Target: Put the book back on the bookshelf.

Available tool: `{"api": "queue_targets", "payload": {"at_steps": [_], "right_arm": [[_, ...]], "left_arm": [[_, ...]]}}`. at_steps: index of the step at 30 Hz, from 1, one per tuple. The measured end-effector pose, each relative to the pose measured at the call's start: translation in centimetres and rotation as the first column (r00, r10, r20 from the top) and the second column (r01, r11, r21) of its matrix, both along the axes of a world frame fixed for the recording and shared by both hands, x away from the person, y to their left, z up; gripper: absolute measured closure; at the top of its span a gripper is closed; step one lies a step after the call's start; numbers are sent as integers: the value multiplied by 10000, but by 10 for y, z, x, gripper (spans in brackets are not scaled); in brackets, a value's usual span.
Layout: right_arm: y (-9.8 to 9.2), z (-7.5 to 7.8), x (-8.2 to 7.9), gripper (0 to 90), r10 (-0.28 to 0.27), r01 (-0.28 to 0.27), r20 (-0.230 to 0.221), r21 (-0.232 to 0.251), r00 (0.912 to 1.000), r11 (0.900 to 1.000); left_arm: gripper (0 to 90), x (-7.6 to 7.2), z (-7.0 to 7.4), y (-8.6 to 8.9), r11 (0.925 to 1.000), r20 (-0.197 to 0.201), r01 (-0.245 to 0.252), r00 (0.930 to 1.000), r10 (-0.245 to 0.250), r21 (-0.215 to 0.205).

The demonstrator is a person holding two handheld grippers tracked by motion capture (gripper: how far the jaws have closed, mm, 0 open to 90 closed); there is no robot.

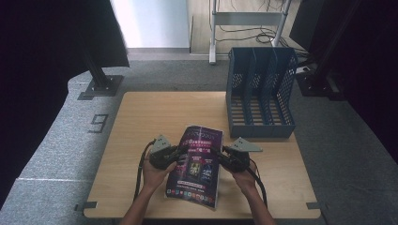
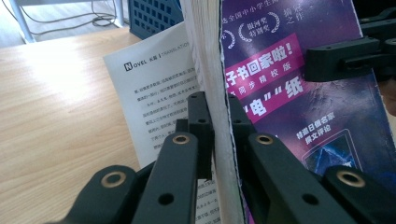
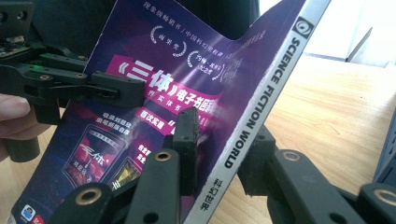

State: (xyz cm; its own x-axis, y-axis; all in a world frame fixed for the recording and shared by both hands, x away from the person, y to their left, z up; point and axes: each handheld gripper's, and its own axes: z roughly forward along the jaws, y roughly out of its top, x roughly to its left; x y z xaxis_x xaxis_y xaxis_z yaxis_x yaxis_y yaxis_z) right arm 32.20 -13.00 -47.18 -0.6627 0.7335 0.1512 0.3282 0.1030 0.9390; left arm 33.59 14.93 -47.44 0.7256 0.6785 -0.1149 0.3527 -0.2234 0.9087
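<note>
A purple-covered magazine [image 1: 196,164] is held tilted above the wooden table [image 1: 150,112], between both grippers. My left gripper [image 1: 180,154] is shut on its left edge. In the left gripper view its jaws [image 2: 215,109] pinch the thick page block, with the cover [image 2: 289,93] to the right and a white printed page [image 2: 154,93] splayed to the left. My right gripper [image 1: 217,157] is shut on the right edge. In the right gripper view its jaws [image 3: 219,135] straddle the white spine [image 3: 261,102], which reads SCIENCE FICTION WORLD. The left gripper [image 3: 116,88] shows across the cover [image 3: 154,70].
A blue mesh file rack [image 1: 260,93] with several upright slots stands at the table's back right, open toward me. Bare wood lies to the left and behind the magazine. Dark curtains flank the table, and a metal stand [image 1: 101,84] sits on the floor at the back left.
</note>
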Motion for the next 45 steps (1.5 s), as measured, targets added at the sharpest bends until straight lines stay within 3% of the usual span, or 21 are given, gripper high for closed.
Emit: {"api": "queue_targets", "payload": {"at_steps": [18, 27, 38, 45], "right_arm": [[-1, 13, 9, 739, 219, -225, 291, 181, 9993, 9996], [1, 28, 14, 756, 236, -238, 768, 19, 9968, 9997], [1, 28, 15, 765, 215, -241, 972, 257, 9950, 9994], [1, 36, 17, 768, 17, -51, 1253, 268, 9921, 9996]], "left_arm": [[856, 10, 14, 4, 9998, 273, 42, 9996, -36, -207], [860, 16, 29, 5, 9997, 637, -62, 9979, 77, -248], [863, 18, 33, 5, 9997, 754, -131, 9970, 145, -189], [867, 25, 47, 2, 9997, 954, -194, 9952, 208, -156]]}}
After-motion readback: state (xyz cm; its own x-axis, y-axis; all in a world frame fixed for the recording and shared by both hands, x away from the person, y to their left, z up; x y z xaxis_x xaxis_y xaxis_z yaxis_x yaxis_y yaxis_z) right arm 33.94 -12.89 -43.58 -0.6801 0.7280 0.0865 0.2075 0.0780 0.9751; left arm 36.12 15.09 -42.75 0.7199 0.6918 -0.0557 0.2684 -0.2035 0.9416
